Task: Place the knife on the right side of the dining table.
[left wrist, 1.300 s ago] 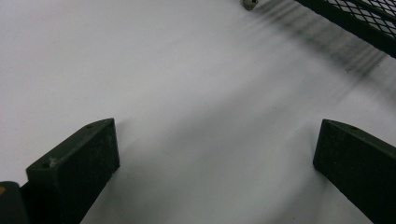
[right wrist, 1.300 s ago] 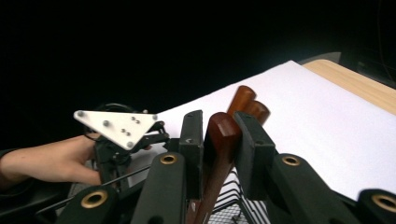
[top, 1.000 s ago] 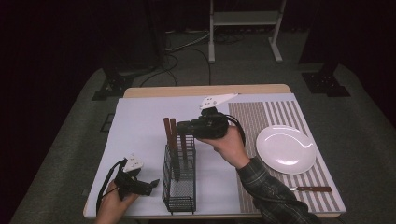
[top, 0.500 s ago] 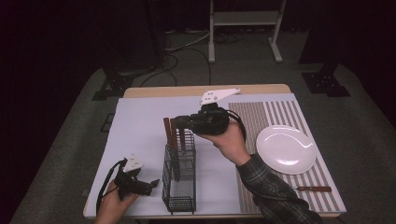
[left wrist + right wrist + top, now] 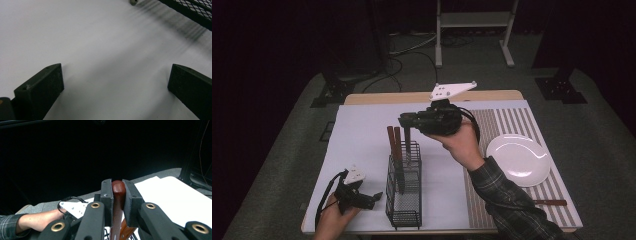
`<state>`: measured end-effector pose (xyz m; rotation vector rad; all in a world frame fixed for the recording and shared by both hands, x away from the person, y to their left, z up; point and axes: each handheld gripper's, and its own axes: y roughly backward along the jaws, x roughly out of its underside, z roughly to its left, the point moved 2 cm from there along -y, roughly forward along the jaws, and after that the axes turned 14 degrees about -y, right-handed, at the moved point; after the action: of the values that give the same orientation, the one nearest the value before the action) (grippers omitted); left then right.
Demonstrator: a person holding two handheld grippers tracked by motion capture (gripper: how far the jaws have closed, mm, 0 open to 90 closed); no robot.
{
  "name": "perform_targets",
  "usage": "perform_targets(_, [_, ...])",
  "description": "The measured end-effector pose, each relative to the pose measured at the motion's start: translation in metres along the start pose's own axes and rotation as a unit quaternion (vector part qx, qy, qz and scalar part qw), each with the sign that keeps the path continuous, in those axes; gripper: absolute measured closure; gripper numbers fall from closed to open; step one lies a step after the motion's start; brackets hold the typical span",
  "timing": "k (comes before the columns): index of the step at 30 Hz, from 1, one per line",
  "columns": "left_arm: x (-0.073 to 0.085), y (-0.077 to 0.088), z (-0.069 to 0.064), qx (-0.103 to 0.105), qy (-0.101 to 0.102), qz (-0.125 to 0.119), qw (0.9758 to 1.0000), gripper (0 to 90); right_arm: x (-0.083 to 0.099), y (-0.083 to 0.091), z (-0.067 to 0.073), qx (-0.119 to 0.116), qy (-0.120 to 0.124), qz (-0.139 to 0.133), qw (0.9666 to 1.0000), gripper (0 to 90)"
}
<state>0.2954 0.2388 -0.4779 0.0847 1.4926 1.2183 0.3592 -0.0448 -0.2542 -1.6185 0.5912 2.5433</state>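
Right gripper (image 5: 117,195): jaws clamped on wooden knife handle (image 5: 118,192), blade below them in wire caddy (image 5: 404,197). Left gripper (image 5: 115,87): jaws apart over bare surface (image 5: 100,50).

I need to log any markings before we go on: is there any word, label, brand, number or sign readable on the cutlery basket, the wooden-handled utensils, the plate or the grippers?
None can be read: the wire cutlery basket, the wooden-handled utensil clamped in the right gripper, the two other wooden handles in the basket, the white plate, the striped placemat and the left gripper carry no visible lettering.
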Motion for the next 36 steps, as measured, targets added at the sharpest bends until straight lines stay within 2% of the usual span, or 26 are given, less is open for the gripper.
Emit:
perform_targets(20, [0.0,0.0,0.0,0.0,0.0,0.0,1.0,0.0,-0.027,0.021,-0.001,0.026,0.009,-0.033,0.9991,79.2])
perform_targets(30, [0.0,0.0,0.0,-0.001,0.0,-0.001,1.0,0.0,-0.04,0.038,-0.003,0.045,0.018,-0.055,0.9973,79.2])
perform_targets(36, [0.0,0.0,0.0,-0.001,0.0,0.0,1.0,0.0,-0.043,0.05,-0.009,0.059,0.015,-0.07,0.9957,79.2])
